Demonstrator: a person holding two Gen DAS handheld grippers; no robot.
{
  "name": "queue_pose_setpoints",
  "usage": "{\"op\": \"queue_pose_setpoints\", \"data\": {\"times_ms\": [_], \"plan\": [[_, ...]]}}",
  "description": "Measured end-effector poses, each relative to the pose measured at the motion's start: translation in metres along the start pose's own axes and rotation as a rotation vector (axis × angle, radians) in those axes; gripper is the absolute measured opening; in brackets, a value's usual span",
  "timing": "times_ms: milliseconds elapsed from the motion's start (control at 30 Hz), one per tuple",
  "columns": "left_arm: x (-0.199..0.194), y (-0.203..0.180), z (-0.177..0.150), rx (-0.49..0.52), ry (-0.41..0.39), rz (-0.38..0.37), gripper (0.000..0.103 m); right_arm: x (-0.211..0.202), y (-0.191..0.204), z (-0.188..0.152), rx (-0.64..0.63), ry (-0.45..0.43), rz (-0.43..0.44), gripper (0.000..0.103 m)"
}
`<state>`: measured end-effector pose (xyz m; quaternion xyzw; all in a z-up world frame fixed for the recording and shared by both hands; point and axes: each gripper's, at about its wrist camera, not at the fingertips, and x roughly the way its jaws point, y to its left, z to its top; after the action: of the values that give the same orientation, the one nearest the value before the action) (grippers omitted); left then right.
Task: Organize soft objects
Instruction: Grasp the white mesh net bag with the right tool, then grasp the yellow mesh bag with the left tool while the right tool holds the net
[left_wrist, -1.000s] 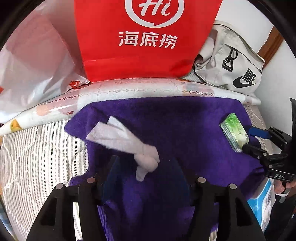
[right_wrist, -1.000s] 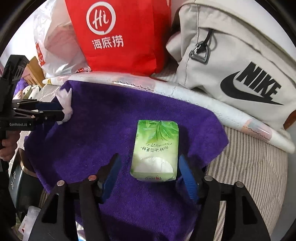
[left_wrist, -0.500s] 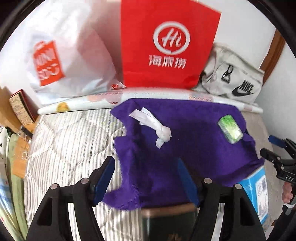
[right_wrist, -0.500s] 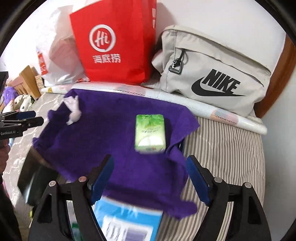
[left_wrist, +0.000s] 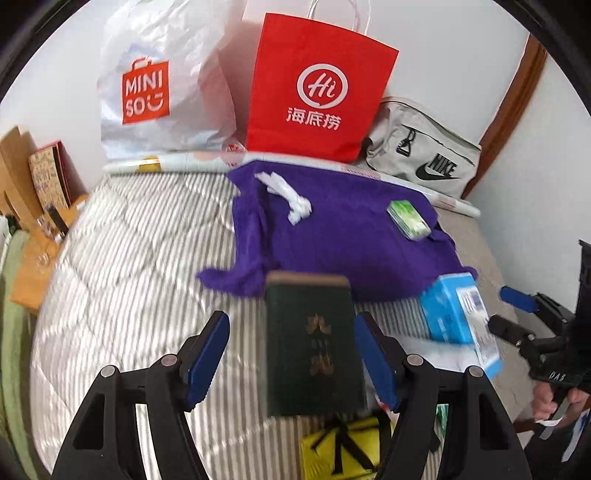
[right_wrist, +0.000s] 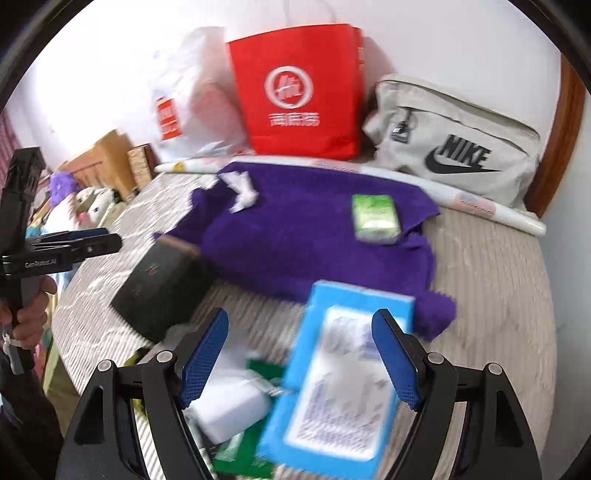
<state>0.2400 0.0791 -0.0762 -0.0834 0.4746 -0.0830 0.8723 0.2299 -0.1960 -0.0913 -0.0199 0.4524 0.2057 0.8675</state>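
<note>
A purple cloth (left_wrist: 332, 236) (right_wrist: 314, 236) lies spread on the striped bed. On it rest a knotted white tissue (left_wrist: 291, 199) (right_wrist: 242, 190) at its far left and a green tissue pack (left_wrist: 408, 218) (right_wrist: 375, 218) at its right. My left gripper (left_wrist: 291, 354) is open and empty, hovering over a dark green book (left_wrist: 312, 347). My right gripper (right_wrist: 299, 354) is open and empty, above a blue box (right_wrist: 340, 387). Each gripper also shows at the edge of the other's view: the right one (left_wrist: 509, 314) and the left one (right_wrist: 96, 240).
A red paper bag (left_wrist: 314, 88), a white Miniso bag (left_wrist: 162, 81) and a grey Nike bag (left_wrist: 424, 155) stand along the back wall. A rolled mat (right_wrist: 480, 203) lies behind the cloth. Yellow, white and green items (left_wrist: 343, 446) lie near the bed's front edge.
Both grippers have pulled back from the cloth, away from the tissue and the tissue pack. The book and the blue box have come into view beneath them.
</note>
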Motion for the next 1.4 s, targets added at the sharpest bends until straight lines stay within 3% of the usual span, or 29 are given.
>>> {"op": "queue_pose_setpoints", "data": {"times_ms": [200,433,567,667,767,933,1233,1400], "plan": [[-0.002,0.011,-0.025,-0.014,0.016,0.006,0.068,0.022,0.039,0.004,-0.057,0.054,0.120,0.080],[-0.005,0.029,-0.039,-0.036,0.008,0.027,0.068,0.068,0.055,-0.004,-0.098,0.215,0.081,0.080],[-0.003,0.034,-0.044,-0.051,0.010,0.012,0.068,0.071,0.058,-0.017,-0.102,0.241,0.058,0.077],[-0.002,0.032,-0.046,-0.040,0.014,0.005,0.068,0.065,0.062,-0.024,-0.115,0.217,0.052,0.064],[-0.003,0.031,-0.048,-0.027,0.013,0.010,0.068,0.052,0.066,-0.027,-0.116,0.161,0.045,0.061],[-0.006,0.030,-0.055,-0.021,0.013,-0.008,0.068,0.030,0.074,-0.030,-0.113,0.091,0.074,0.061],[-0.004,0.028,-0.070,-0.022,0.039,-0.027,0.068,0.025,0.070,-0.060,-0.041,0.138,0.103,0.066],[-0.005,0.026,-0.076,-0.014,0.045,-0.027,0.068,0.019,0.063,-0.066,-0.001,0.109,0.094,0.067]]}}
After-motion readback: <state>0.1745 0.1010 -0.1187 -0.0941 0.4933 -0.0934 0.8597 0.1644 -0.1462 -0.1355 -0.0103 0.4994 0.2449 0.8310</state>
